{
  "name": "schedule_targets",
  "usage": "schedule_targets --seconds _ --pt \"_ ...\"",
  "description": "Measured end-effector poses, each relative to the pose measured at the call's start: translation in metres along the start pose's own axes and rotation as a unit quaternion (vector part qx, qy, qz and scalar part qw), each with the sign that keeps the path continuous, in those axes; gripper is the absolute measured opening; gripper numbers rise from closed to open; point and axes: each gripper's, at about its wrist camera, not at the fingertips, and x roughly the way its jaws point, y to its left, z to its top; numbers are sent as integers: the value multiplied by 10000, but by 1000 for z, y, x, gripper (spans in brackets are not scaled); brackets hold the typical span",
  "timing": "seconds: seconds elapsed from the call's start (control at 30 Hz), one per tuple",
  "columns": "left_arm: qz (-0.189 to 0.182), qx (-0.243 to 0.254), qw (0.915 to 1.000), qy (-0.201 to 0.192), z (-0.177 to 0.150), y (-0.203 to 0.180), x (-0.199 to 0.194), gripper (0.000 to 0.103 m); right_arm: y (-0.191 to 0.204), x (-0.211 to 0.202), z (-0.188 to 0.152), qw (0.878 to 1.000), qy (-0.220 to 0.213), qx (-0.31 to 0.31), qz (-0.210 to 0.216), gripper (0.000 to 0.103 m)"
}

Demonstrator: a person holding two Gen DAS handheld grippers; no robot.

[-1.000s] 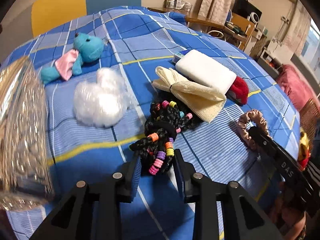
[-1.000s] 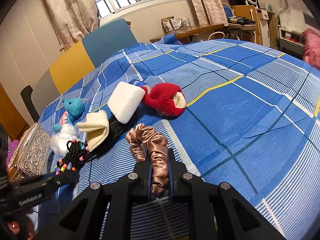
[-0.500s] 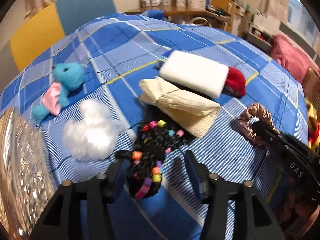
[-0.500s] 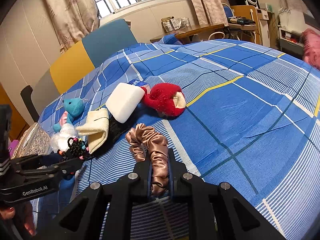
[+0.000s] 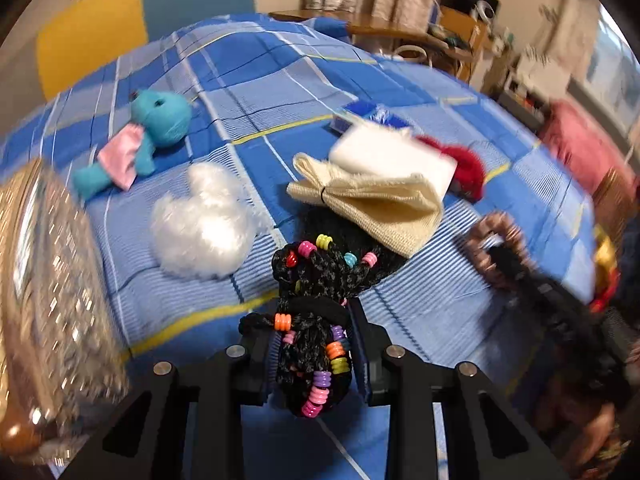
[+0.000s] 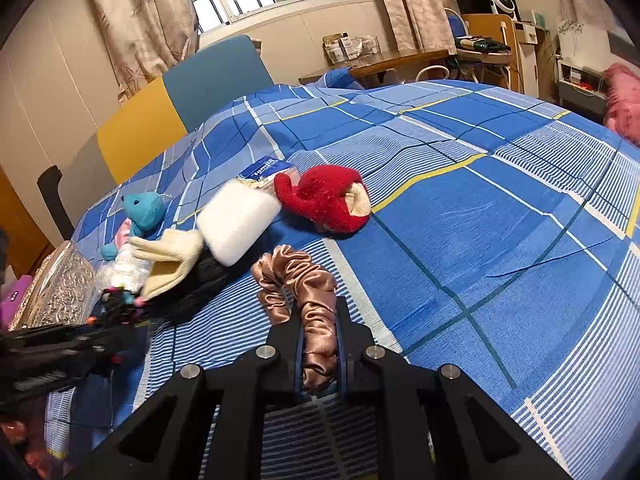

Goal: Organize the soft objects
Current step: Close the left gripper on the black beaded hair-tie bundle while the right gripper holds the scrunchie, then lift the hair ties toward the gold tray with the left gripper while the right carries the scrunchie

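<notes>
My left gripper [image 5: 314, 340] is shut on the black braided hairpiece with coloured beads [image 5: 316, 292], whose far end lies on the bed beside a cream knitted cloth [image 5: 372, 204]. My right gripper [image 6: 318, 340] is shut on a brown satin scrunchie [image 6: 304, 284] that rests on the blue checked bedspread [image 6: 460, 216]. The hairpiece also shows in the right wrist view [image 6: 120, 300] at the left, with the left gripper below it. A white fluffy ball [image 5: 200, 224], a teal plush toy [image 5: 156, 128], a white sponge block [image 5: 392, 156] and a red plush piece [image 5: 464, 168] lie on the bed.
A silver embossed box [image 5: 44, 280] stands at the left edge of the bed, also in the right wrist view [image 6: 60, 288]. A blue tissue pack [image 6: 268, 170] lies behind the sponge. A yellow and blue headboard [image 6: 176, 108] and a cluttered desk [image 6: 384, 60] stand beyond the bed.
My left gripper was open around the beaded end of the hairpiece, then closed on it and now grips it. The right gripper has stayed shut on the scrunchie.
</notes>
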Motion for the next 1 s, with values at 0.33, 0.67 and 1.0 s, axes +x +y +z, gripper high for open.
schedule_targets --seconds 0.33,0.67,1.0 --pt "-158 25 9974 -709 0 4 -65 30 5 1 0 9999 7 -94 -126 13" --pt "-173 -556 9918 -1135 -59 58 -135 30 8 2 2 9993 138 -244 -236 13" --pt "393 -1388 9776 -1534 -123 151 -196 30 14 -9 2 9983 214 -292 -448 12"
